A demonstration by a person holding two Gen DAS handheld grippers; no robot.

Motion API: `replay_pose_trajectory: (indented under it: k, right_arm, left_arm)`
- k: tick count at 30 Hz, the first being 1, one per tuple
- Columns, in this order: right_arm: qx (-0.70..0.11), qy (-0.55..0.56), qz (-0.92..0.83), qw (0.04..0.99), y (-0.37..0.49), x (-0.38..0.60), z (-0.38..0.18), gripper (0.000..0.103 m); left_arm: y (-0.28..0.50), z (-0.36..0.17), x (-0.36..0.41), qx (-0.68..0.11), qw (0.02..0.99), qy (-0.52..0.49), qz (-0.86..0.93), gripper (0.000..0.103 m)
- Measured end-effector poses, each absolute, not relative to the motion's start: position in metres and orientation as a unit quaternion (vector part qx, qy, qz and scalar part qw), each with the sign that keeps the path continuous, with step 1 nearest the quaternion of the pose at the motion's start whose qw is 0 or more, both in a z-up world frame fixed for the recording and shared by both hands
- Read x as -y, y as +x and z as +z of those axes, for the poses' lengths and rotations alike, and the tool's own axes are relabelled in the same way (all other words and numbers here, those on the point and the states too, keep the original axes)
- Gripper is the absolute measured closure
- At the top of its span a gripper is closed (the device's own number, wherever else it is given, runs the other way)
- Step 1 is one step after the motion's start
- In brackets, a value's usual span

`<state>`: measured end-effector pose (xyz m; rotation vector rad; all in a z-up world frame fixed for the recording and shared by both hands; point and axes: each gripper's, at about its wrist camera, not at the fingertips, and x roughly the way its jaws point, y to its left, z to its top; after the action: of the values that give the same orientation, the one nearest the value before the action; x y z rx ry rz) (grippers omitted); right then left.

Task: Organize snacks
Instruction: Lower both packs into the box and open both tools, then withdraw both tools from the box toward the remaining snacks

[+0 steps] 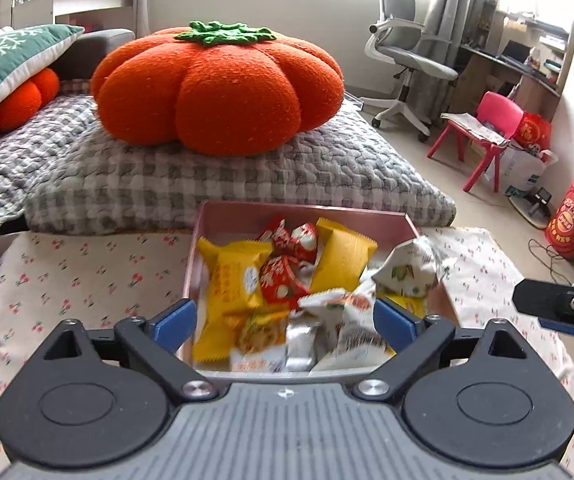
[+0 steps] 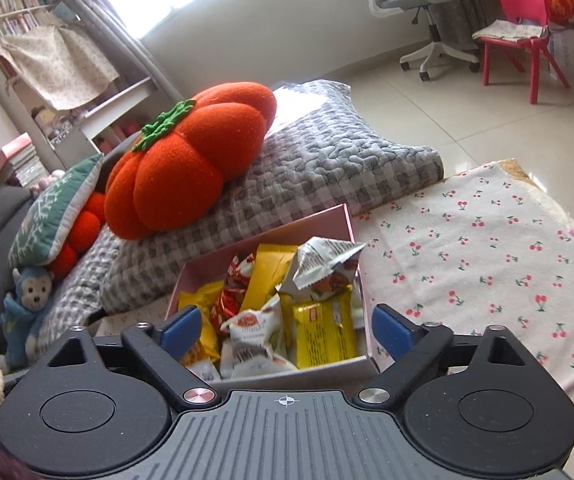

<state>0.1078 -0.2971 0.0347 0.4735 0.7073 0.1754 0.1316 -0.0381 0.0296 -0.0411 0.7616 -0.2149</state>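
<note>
A pink box [image 1: 223, 220] on a cherry-print cloth [image 1: 87, 272] holds several wrapped snacks: yellow packets [image 1: 233, 280], red candies [image 1: 287, 264] and white packets [image 1: 343, 320]. A white-green packet [image 1: 407, 268] lies tilted on the box's right rim. My left gripper [image 1: 285, 320] is open and empty, just above the box's near end. The right gripper's finger shows at the right edge of the left wrist view [image 1: 559, 304]. In the right wrist view my right gripper [image 2: 287, 330] is open and empty above the near end of the same box [image 2: 327, 220], over the snacks [image 2: 323, 328].
A big orange pumpkin cushion [image 1: 219, 88] lies on a grey checked quilt [image 1: 207, 184] right behind the box. A green pillow [image 1: 3, 64] is at the left. An office chair [image 1: 407, 52], a pink chair [image 1: 487, 128] and bags stand on the floor at the right.
</note>
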Motion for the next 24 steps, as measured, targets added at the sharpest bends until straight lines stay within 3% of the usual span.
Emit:
replay_pose_trajectory:
  k: [10,24]
  right_arm:
    - [-0.355,0.200,0.089,0.909,0.082,0.280,0.035,0.008]
    - [-0.373,0.155,0.107,0.909,0.053,0.253,0.009,0.007]
  left_arm:
    - [0.096,0.026,0.020,-0.367,0.924,-0.002,-0.109,0.001]
    - [0.065,0.000,-0.004,-0.364,0.924,0.013,-0.112,0.001]
